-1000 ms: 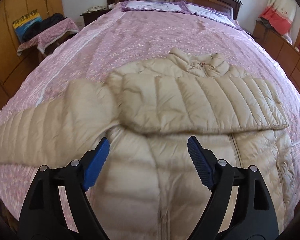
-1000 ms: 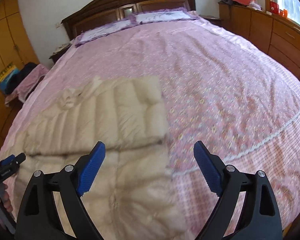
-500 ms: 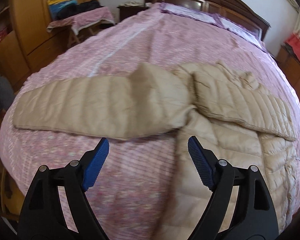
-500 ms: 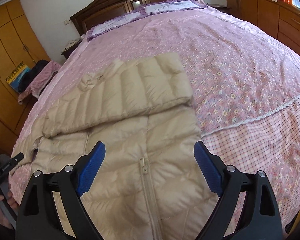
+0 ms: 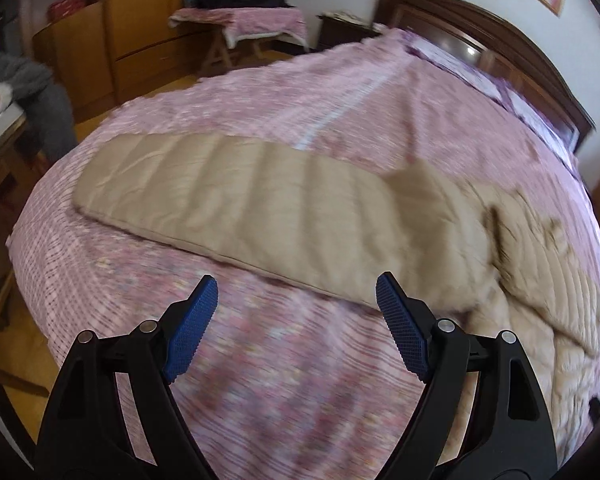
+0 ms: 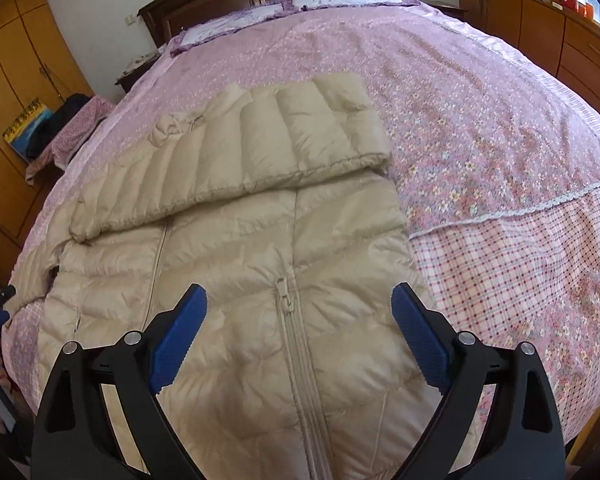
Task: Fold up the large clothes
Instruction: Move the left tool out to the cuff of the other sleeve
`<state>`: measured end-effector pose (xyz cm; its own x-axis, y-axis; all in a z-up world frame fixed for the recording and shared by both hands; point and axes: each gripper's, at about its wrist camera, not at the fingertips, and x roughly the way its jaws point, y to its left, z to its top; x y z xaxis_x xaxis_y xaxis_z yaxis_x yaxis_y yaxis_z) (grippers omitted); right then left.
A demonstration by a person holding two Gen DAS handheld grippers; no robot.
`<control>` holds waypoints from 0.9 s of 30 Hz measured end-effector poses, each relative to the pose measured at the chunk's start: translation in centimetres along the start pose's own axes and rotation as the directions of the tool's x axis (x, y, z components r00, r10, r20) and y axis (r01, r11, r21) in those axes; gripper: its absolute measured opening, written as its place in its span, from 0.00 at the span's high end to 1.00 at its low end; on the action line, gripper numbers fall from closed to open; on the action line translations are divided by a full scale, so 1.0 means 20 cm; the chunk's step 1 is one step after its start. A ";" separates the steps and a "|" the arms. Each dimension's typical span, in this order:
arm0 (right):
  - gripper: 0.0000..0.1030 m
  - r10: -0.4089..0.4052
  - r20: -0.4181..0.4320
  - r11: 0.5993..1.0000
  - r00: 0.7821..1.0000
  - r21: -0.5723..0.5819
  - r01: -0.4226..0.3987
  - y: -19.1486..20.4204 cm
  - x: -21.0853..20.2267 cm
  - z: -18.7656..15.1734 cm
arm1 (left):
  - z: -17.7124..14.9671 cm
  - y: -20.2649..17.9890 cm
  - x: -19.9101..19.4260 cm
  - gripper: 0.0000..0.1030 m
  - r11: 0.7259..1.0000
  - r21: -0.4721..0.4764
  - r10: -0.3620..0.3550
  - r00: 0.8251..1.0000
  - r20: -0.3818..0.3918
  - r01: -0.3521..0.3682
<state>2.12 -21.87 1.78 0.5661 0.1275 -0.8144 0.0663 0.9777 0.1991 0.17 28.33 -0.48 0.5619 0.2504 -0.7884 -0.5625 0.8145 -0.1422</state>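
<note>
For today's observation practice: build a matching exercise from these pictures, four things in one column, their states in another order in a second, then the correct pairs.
Things:
1. outstretched sleeve
2. folded sleeve
3. zipper
4. left gripper

States:
A. lying across the jacket's chest
B. open, holding nothing
C. flat on the bedspread, pointing away from the jacket
D. closed, running down the jacket's front

Pairs: 1-C, 2-A, 3-D, 4-B

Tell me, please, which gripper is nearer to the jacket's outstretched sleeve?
Left. The left gripper hovers open just short of the outstretched sleeve; the right gripper hangs over the jacket's zipper, farther away.
</note>
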 end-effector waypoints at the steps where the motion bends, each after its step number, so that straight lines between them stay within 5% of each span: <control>1: 0.13 0.000 -0.003 1.000 1.000 -0.004 0.000 0.01 0.00 -0.01 | 0.01 0.03 0.01 0.21 1.000 -0.015 0.008 1.000 0.005 -0.007; 10: 0.12 0.002 -0.031 0.999 1.000 -0.038 -0.003 0.09 0.01 -0.07 | 0.12 0.23 0.27 0.21 0.990 -0.109 0.083 0.996 -0.043 -0.087; 17: 0.12 -0.026 -0.047 0.999 0.999 -0.028 0.025 0.10 0.03 -0.07 | 0.15 0.23 0.38 0.19 0.994 -0.093 0.055 0.998 -0.041 -0.059; 27: 0.12 -0.032 -0.059 0.999 0.998 -0.016 0.031 0.10 0.04 -0.09 | 0.14 0.19 0.47 0.21 0.987 -0.049 0.149 0.988 -0.039 -0.150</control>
<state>1.16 -19.44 0.60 0.5140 0.1057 -0.8512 0.0706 0.9838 0.1648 4.98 35.34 -6.67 0.4478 0.3478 -0.8237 -0.6695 0.7410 -0.0511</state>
